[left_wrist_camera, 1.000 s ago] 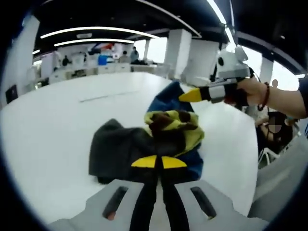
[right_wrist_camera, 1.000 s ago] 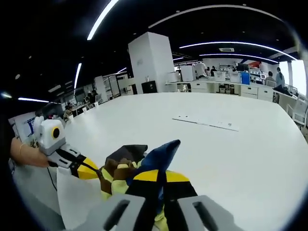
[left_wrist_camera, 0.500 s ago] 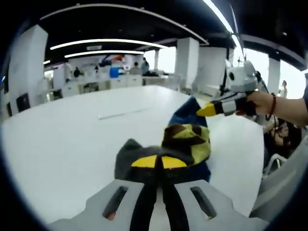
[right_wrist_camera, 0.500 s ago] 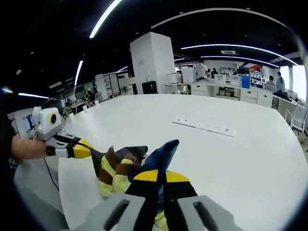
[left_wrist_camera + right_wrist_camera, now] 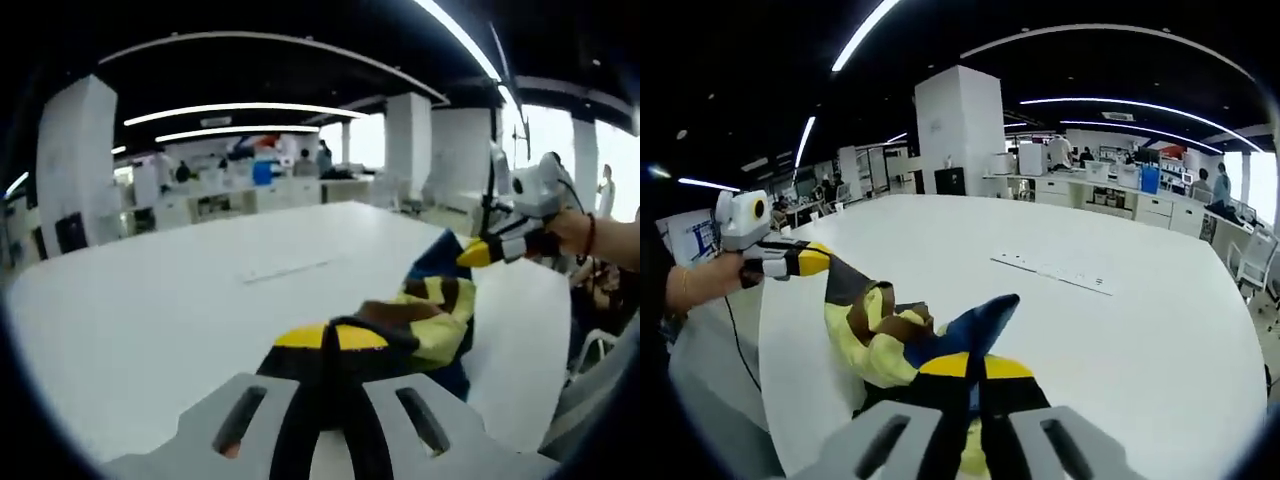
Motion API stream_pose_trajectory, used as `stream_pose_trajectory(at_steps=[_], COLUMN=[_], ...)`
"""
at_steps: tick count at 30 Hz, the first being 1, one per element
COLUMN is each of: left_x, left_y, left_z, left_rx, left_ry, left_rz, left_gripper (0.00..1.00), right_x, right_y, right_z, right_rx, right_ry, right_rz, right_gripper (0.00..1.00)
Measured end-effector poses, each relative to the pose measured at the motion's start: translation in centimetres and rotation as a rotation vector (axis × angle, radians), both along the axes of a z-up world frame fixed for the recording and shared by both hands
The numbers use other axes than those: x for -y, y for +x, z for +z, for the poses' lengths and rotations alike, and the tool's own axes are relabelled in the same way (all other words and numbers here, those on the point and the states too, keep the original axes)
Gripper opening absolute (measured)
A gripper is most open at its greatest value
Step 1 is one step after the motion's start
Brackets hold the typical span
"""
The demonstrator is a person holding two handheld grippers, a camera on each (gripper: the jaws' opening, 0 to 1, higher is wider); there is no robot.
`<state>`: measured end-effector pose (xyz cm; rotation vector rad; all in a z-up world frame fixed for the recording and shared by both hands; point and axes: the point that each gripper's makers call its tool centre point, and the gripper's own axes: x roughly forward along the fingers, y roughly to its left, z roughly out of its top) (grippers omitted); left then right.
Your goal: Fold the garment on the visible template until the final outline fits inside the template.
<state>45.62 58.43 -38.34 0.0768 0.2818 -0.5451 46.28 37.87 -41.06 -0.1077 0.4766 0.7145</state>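
Observation:
The garment (image 5: pixel 432 308) is a patchwork of yellow, brown, dark grey and blue cloth, and it hangs stretched between the two grippers above the white table (image 5: pixel 140 330). My left gripper (image 5: pixel 330 337) is shut on its dark grey and brown end. A hand holds the right gripper (image 5: pixel 478 254) at the right, with its yellow tips on the blue end. In the right gripper view, my right gripper (image 5: pixel 968 366) is shut on the blue cloth of the garment (image 5: pixel 885 340). The left gripper (image 5: pixel 818 259) pinches the dark corner, up at the left. A white sheet (image 5: pixel 800 370) lies under the garment.
A thin flat strip (image 5: pixel 1050 272) lies on the table (image 5: pixel 1140 340) further out. The table's edge runs close behind the garment (image 5: pixel 560 330). Desks, white pillars (image 5: pixel 960 130) and people stand in the background of the office.
The two grippers have drawn apart, and the bunched garment has been pulled out longer between them. The left gripper has risen and moved away from the right one.

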Motion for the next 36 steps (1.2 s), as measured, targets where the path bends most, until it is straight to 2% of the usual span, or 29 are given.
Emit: stream_pose_trajectory(at_steps=[4, 7, 15, 20, 23, 30, 36], left_x=[-0.6, -1.2, -2.2, -2.6, -2.9, -3.3, -3.6], left_y=[0.6, 1.0, 1.6, 2.0, 2.2, 3.0, 4.9], left_z=[0.4, 0.5, 0.6, 0.7, 1.4, 2.8, 3.9], left_rx=[0.010, 0.008, 0.011, 0.019, 0.031, 0.059, 0.086], left_ry=[0.015, 0.023, 0.036, 0.067, 0.059, 0.065, 0.075], left_rz=[0.010, 0.027, 0.049, 0.055, 0.065, 0.070, 0.085], left_gripper=[0.00, 0.00, 0.00, 0.00, 0.00, 0.00, 0.00], right_x=[-0.5, -0.3, 0.2, 0.6, 0.9, 1.3, 2.2], right_y=[-0.7, -1.0, -1.4, -1.4, -1.4, -1.3, 0.1], right_z=[0.3, 0.1, -0.1, 0.0, 0.2, 1.8, 3.2], right_rx=[0.014, 0.009, -0.012, -0.015, -0.019, -0.006, 0.005], right_ry=[-0.024, -0.058, -0.043, -0.041, -0.051, -0.046, -0.044], right_rz=[0.084, 0.108, 0.142, 0.134, 0.134, 0.136, 0.095], right_gripper=[0.00, 0.00, 0.00, 0.00, 0.00, 0.00, 0.00])
